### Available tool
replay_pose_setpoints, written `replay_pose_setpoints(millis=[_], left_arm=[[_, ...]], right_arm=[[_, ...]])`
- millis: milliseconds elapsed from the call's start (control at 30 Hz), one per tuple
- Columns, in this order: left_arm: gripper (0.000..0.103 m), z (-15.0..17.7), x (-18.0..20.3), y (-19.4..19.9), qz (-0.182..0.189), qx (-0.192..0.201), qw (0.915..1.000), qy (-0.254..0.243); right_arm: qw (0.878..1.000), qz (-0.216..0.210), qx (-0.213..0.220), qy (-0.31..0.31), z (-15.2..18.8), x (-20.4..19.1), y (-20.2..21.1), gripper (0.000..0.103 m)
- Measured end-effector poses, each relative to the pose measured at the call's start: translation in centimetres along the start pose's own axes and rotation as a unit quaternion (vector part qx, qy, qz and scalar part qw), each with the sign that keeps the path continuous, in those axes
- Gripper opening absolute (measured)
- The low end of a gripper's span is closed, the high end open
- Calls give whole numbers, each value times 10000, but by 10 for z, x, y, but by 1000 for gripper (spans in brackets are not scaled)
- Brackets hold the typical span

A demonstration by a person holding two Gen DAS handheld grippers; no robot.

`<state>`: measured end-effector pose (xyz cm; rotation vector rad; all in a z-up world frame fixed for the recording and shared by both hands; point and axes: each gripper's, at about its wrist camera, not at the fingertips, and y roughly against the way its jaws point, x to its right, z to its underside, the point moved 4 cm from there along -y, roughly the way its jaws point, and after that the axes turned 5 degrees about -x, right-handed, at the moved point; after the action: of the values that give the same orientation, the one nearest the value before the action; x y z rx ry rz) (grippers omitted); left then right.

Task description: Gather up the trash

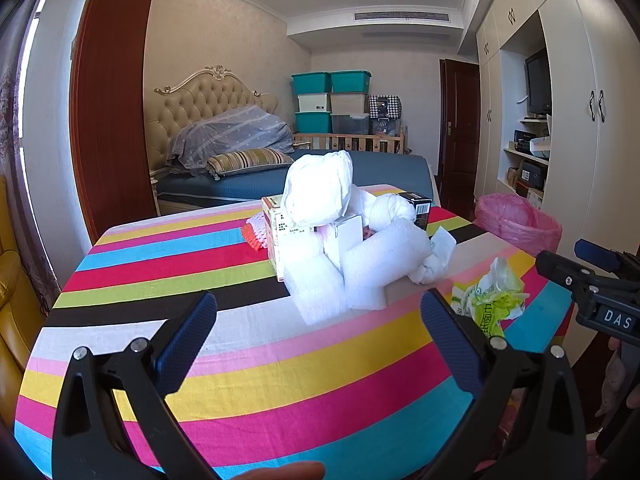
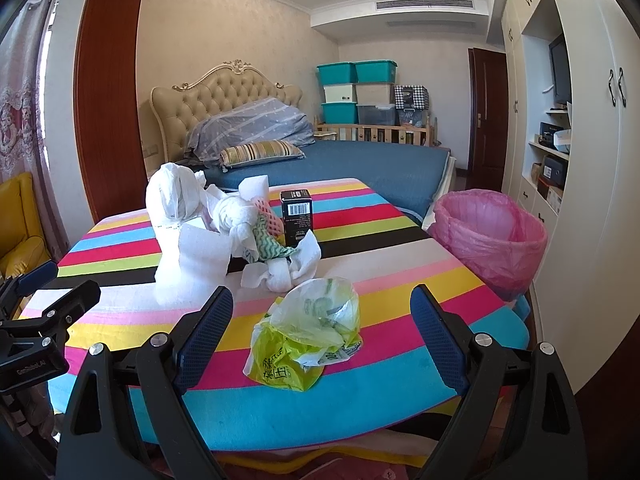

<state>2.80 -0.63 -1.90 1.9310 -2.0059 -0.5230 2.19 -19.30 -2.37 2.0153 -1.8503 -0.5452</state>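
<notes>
A crumpled yellow-green plastic wrapper (image 2: 308, 340) lies near the front edge of the striped table (image 2: 400, 320), right between the spread fingers of my right gripper (image 2: 322, 328), which is open and empty. In the left wrist view the same wrapper (image 1: 490, 298) sits at the right. A heap of white foam sheets (image 1: 352, 272) and crumpled tissue (image 1: 320, 188) rests mid-table with small cartons (image 1: 280, 232) and a black box (image 2: 297, 214). My left gripper (image 1: 318, 332) stands open and empty in front of that heap.
A bin with a pink liner (image 2: 490, 240) stands off the table's right side, also visible as the pink bin (image 1: 518, 220) in the left wrist view. Behind the table is a bed (image 2: 360, 164). White wardrobes (image 2: 592, 140) line the right wall. A yellow chair (image 2: 20, 216) is at the left.
</notes>
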Motion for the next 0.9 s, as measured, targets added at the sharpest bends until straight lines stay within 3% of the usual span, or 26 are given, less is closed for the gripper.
replay_pose_setpoints(millis=[400,900], left_arm=[[99,4,0,0,4,-55,10000,17],[99,9,-6,-11,-9,-334,9994,92]], right_arm=[[10000,-9,-31,-3,1,0,-2,85],[9992,-70,-398,1,6,0,-23,85]])
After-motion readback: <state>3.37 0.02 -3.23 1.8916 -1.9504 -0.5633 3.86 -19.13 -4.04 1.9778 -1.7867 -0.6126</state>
